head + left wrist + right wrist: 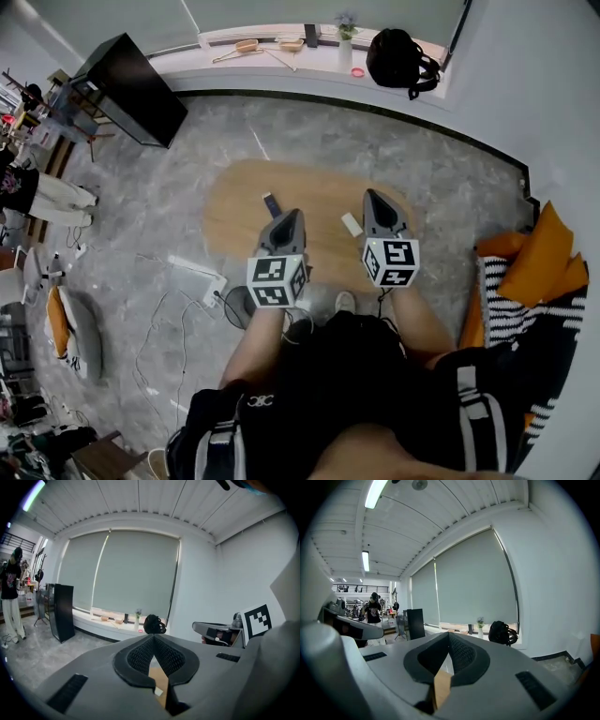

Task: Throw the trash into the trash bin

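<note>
Desk (234, 220) carries white scrap (351, 223), dark item (272, 204). Left gripper (297, 215), right gripper (369, 194) above it, both closed, empty. Dark round thing, maybe bin (235, 307), on floor; contents unseen.

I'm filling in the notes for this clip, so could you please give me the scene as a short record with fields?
surface: oval wooden table on a grey floor
on table: small dark item; small white item
left hand-held gripper: over the table, jaws together, nothing between them
right hand-held gripper: over the table, jaws together, nothing between them
windowsill: black backpack
far left: black cabinet
</note>
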A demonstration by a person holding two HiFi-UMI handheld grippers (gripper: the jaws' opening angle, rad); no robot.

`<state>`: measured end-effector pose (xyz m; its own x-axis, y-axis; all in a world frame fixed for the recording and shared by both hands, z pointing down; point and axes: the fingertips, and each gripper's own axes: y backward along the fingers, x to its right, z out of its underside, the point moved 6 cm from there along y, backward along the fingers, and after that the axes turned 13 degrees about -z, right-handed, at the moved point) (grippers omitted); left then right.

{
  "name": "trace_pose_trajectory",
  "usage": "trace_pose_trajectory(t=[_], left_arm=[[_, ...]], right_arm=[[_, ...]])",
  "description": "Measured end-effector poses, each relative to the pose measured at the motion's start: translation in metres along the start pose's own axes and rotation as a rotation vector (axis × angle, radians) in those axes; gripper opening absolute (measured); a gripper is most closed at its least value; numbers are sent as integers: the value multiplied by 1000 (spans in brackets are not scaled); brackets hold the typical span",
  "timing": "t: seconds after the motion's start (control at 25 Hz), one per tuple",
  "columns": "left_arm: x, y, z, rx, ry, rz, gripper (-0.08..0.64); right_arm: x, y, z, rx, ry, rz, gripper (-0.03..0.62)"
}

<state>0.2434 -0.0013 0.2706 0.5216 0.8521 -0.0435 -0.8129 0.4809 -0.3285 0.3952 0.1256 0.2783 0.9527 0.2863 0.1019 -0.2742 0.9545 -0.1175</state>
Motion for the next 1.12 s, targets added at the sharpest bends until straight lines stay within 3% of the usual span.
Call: trace_pose_trajectory(t=[0.12,0.2,0.56,0.88,1.12], left_arm=[[-10,-14,8,-23,22,-1,12],[-13,-24,16,-40,50,-3,12],[-24,-71,68,-125,97,-55,12],[-41,-124,153,-252,107,-107,12],[-46,-163,245,-344,167,-126,12]], right_arm=[[6,-16,12,-34,25,-9,14],[13,-26,26,-76,23,-40,126],[51,-69,123,-316,-26,-99,140],[80,-108,222,-471,-57,-121,140],[94,-133,330,-608,-61,-166,153]])
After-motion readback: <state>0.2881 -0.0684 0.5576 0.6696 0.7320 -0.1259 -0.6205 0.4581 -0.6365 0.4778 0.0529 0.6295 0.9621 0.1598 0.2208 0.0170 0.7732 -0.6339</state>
